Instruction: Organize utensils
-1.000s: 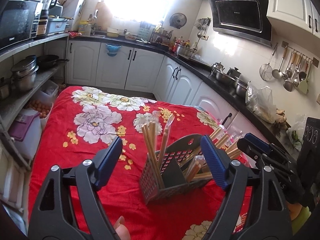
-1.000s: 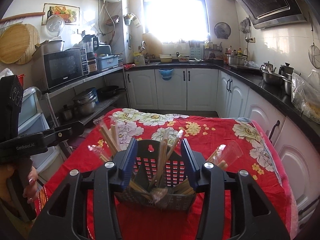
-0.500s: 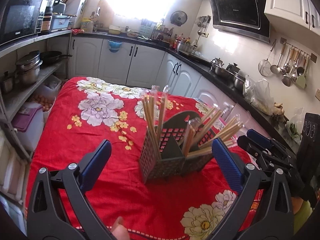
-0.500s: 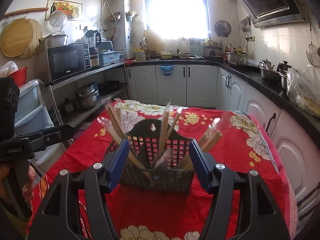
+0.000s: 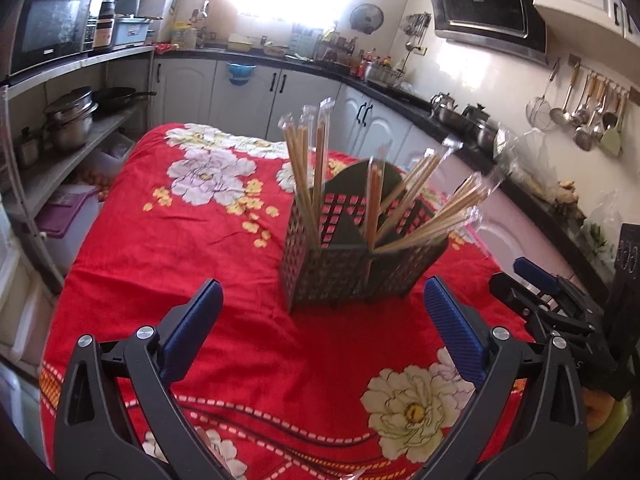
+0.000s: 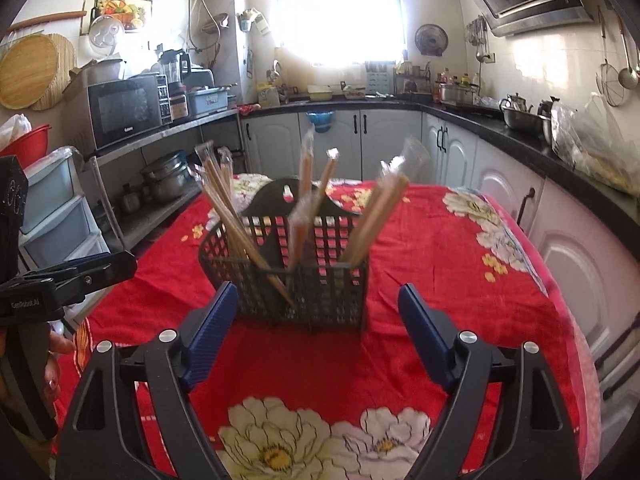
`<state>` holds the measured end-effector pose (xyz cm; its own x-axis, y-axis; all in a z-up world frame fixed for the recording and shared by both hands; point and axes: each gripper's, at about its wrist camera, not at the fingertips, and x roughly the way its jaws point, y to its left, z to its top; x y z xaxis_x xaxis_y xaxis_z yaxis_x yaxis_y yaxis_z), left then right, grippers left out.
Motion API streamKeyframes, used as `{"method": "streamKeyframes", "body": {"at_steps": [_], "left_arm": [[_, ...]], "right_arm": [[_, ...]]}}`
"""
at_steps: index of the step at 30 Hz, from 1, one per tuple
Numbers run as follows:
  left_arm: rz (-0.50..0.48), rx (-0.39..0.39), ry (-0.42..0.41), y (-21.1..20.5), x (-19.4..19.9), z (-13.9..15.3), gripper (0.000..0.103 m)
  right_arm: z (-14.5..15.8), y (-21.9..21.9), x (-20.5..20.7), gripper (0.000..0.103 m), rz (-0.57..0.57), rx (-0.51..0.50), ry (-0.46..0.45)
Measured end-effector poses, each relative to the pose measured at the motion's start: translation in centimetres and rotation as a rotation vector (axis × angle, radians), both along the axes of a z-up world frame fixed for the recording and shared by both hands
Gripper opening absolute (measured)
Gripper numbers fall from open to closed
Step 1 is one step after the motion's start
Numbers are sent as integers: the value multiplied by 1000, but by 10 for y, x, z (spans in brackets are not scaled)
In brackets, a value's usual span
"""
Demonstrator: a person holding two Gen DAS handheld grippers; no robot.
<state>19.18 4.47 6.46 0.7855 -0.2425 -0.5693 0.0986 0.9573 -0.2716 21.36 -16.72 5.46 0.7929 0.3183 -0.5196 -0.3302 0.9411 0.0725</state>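
Basket point(image 5: 360, 256) of wrapped chopsticks point(image 5: 308, 176) standing on red-clothed counter point(image 5: 180, 240); left hand-held gripper point(image 5: 320, 332) and right hand-held gripper point(image 6: 314, 336) both wide open, empty, now drawn back — sorting apparently complete.

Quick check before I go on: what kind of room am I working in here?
A home kitchen, it looks like. A range hood hangs on the wall, ladles and strainers hang from a rail, and a microwave sits on a shelf. The chopstick basket stands on a table under a red flowered cloth.
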Motion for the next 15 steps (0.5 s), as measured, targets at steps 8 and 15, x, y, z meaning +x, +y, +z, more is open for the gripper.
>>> {"method": "streamKeyframes", "body": {"at_steps": [8, 15], "left_arm": [[46, 49, -8, -12, -19, -23, 93], [68, 95, -10, -25, -31, -40, 93]], "right_arm": [[-25, -12, -16, 89, -31, -24, 10], [-46, -17, -28, 90, -39, -41, 31]]}}
